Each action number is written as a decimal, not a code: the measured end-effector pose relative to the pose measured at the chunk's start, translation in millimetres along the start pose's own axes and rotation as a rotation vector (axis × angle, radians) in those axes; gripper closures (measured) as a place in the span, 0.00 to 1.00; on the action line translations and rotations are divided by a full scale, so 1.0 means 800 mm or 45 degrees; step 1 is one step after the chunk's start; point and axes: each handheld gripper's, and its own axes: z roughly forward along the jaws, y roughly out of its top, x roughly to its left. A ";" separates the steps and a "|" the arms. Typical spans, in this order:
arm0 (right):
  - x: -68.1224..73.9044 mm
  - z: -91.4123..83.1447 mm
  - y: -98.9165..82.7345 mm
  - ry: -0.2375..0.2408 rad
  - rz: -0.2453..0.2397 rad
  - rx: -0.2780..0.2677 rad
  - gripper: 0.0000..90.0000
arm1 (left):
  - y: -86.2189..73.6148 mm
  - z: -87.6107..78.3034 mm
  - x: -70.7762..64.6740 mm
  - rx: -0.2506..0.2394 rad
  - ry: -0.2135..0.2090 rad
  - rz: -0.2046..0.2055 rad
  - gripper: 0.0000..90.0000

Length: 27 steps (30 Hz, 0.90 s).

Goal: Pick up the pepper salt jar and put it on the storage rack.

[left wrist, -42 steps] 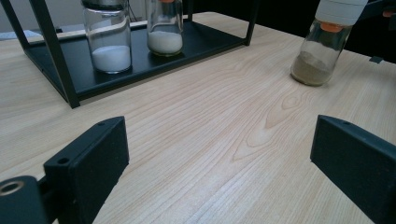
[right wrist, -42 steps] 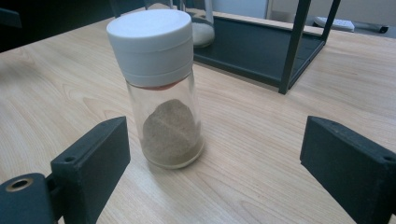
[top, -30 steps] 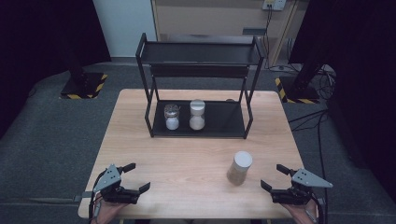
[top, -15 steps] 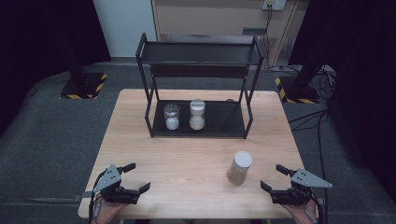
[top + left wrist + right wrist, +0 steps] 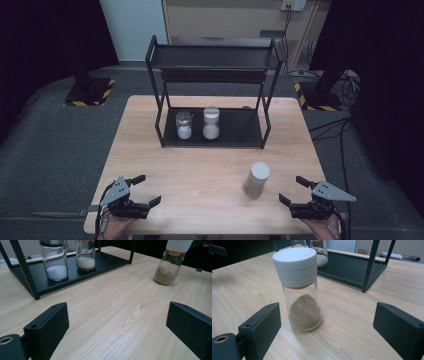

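Two jars (image 5: 197, 123) already on rack (image 5: 215, 134) bottom shelf; third jar (image 5: 257, 179) upright on tabletop (image 5: 200, 175), untouched; left gripper (image 5: 141, 191), right gripper (image 5: 291, 190) jaws apart, empty

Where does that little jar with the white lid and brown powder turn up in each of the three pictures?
High view: the jar stands right of centre on the table, toward the near edge.
Left gripper view: the jar is at upper right.
Right gripper view: the jar is left of centre, close by.
Shared landmark: the black rack beyond it.
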 end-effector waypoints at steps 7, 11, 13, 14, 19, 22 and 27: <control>0.000 -0.003 0.000 -0.003 0.016 -0.015 0.08 | 0.001 0.000 0.000 0.003 -0.003 0.004 0.04; 0.001 -0.005 0.002 -0.009 0.017 -0.026 0.08 | 0.000 0.000 0.000 0.002 -0.002 0.001 0.04; 0.003 -0.007 0.003 -0.012 0.015 -0.032 0.08 | 0.000 0.000 0.000 0.000 -0.003 0.002 0.04; 0.003 -0.007 0.004 -0.015 0.014 -0.033 0.08 | 0.000 0.000 0.000 0.003 -0.003 0.002 0.04; 0.003 -0.010 0.014 0.000 0.018 -0.033 0.09 | 0.000 0.000 0.000 0.001 -0.002 0.002 0.04; 0.004 -0.014 0.022 0.003 0.013 -0.039 0.09 | 0.000 0.000 0.001 0.002 -0.003 0.000 0.04; 0.002 -0.018 0.033 0.014 0.024 -0.052 0.09 | -0.001 0.000 0.001 0.000 -0.003 -0.001 0.04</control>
